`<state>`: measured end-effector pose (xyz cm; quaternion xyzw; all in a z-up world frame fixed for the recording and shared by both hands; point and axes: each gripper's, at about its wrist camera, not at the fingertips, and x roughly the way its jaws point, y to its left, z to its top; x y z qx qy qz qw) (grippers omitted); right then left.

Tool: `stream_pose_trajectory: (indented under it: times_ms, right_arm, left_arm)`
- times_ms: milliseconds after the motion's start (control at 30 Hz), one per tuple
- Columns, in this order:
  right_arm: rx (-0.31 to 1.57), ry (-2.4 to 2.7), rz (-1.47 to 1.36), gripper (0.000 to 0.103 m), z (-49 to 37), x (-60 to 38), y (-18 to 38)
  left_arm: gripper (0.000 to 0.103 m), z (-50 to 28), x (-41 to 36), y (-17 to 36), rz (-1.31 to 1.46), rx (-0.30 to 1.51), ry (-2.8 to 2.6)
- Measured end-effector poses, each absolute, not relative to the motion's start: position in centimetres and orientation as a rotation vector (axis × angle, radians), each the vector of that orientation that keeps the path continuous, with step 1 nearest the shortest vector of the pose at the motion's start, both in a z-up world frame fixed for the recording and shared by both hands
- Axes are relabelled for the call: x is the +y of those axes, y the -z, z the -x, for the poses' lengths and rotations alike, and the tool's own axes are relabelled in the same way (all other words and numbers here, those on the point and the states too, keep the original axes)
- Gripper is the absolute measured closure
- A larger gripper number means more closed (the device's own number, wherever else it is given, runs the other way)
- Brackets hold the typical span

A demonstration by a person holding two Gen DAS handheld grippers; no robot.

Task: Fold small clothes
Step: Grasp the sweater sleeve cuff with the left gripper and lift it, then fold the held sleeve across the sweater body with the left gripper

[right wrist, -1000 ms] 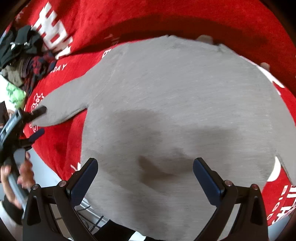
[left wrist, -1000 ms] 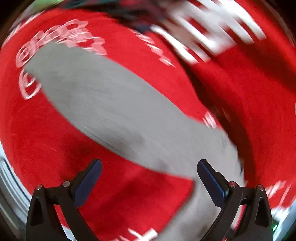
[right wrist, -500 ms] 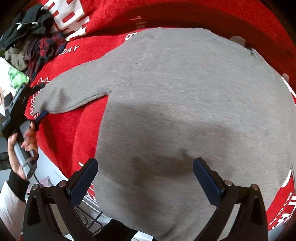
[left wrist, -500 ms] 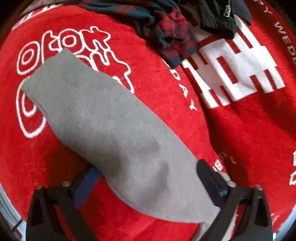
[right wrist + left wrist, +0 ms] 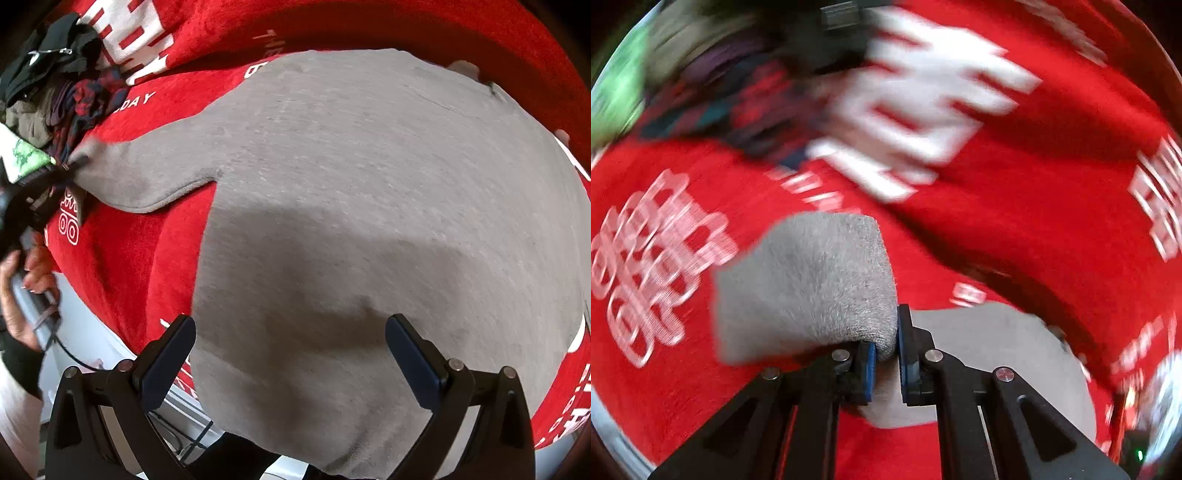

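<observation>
- My left tool [image 5: 886,350] has just closed and pinches the grey top's [image 5: 369,203] sleeve [image 5: 809,280] end.
- My right tool [image 5: 290,350] hangs spread over the top's body, which lies flat on the red cloth [image 5: 122,243].
- Right view reads "DAY"; the left view's white print is blurred.
- Only the right view shows my hand [image 5: 18,295] and the clothes pile [image 5: 62,88] clearly.

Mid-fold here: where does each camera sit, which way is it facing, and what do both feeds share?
Left wrist: sits on the left gripper, looking forward and down along its fingers at the grey sleeve pinched between its pads, over the red cloth; only the gripper shows.
Right wrist: sits on the right gripper, looking straight down at the grey top; its open fingers show, plus the hand holding the left gripper at the left edge.
Shared: the grey top, the red cloth, the pile of clothes, the left gripper.
</observation>
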<state>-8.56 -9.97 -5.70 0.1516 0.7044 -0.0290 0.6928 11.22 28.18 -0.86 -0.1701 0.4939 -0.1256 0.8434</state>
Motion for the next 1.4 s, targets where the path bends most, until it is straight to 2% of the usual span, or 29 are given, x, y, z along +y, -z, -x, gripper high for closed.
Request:
stream_pose_trajectory:
  times_ms: [200, 400, 500, 700, 733, 767, 800, 833, 867, 1100, 1400]
  right_arm:
    - [1.526, 0.165, -0.425, 0.001, 11.2, -14.2, 4.4]
    - [1.477, 0.302, -0.546, 0.001, 14.6, -20.9, 3.8]
    - [1.462, 0.37, -0.605, 0.001, 16.7, -24.1, 4.2]
    - [1.459, 0.43, -0.677, 0.001, 19.4, -27.9, 5.6]
    - [1.459, 0.433, -0.684, 0.001, 19.7, -28.3, 5.8]
    - [1.456, 0.434, -0.691, 0.001, 19.9, -28.6, 5.9]
    - [1.454, 0.434, -0.695, 0.001, 20.1, -28.8, 5.8]
    - [1.452, 0.434, -0.695, 0.001, 20.0, -29.0, 5.7]
    - [1.45, 0.433, -0.693, 0.001, 19.9, -29.1, 5.7]
    - [1.427, 0.406, -0.587, 0.001, 16.5, -28.5, 4.5]
    - [1.345, 0.178, -0.107, 0.001, 5.6, -19.9, 2.7]
  left_arm:
    - [0.092, -10.4, 13.4, -2.1, 0.174, 1.015, 0.588]
    - [0.092, -7.1, 1.0, 0.8, 0.046, 1.122, 0.754]
    - [0.092, -5.1, -2.5, 3.6, -0.054, 1.197, 0.769]
    - [0.09, -2.6, -4.3, 7.1, -0.181, 1.287, 0.729]
    - [0.075, -2.5, -4.3, 7.3, -0.201, 1.292, 0.705]
    - [0.047, -2.2, -4.3, 7.2, -0.23, 1.284, 0.676]
    - [0.034, -1.9, -4.1, 6.7, -0.249, 1.254, 0.643]
    - [0.013, -2.1, -3.3, 6.3, -0.248, 1.236, 0.629]
    - [0.001, -1.9, -2.9, 5.7, -0.251, 1.214, 0.608]
    - [0.001, -1.9, 2.1, 2.2, -0.254, 1.17, 0.512]
    - [0.001, -4.5, 12.5, 3.4, -0.275, 1.235, 0.249]
